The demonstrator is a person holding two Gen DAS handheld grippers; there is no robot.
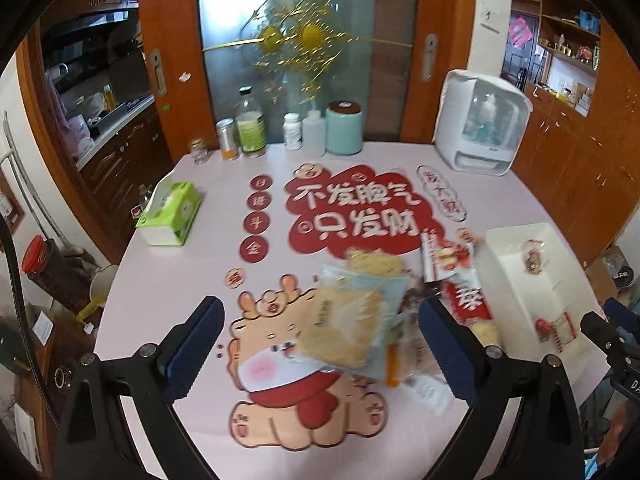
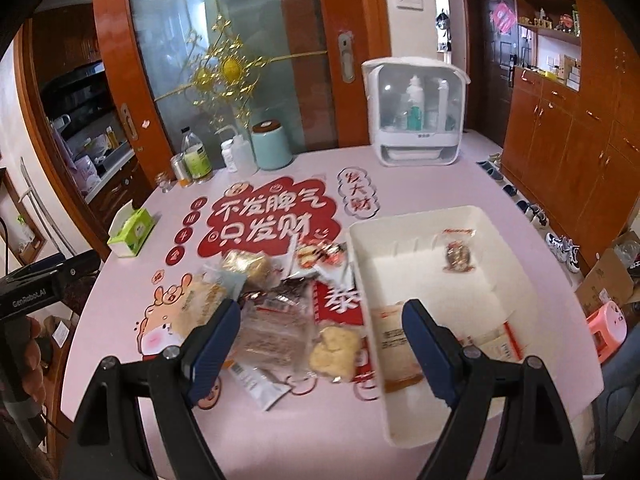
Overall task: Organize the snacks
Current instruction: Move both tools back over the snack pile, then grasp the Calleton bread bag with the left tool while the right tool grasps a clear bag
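Both grippers, left gripper [image 1: 320,344] and right gripper [image 2: 320,344], hover open and empty at lower centre above the snack pile [image 2: 280,320]; the white bin [image 2: 432,264] sits to the right.

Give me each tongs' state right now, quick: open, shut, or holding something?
Left tongs: open, holding nothing, above the snack pile.
Right tongs: open, holding nothing, over the pile beside the white tray.

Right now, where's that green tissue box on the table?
The green tissue box sits near the left edge of the pink table in both views, left of the red sticker and nearer than the bottles at the back.
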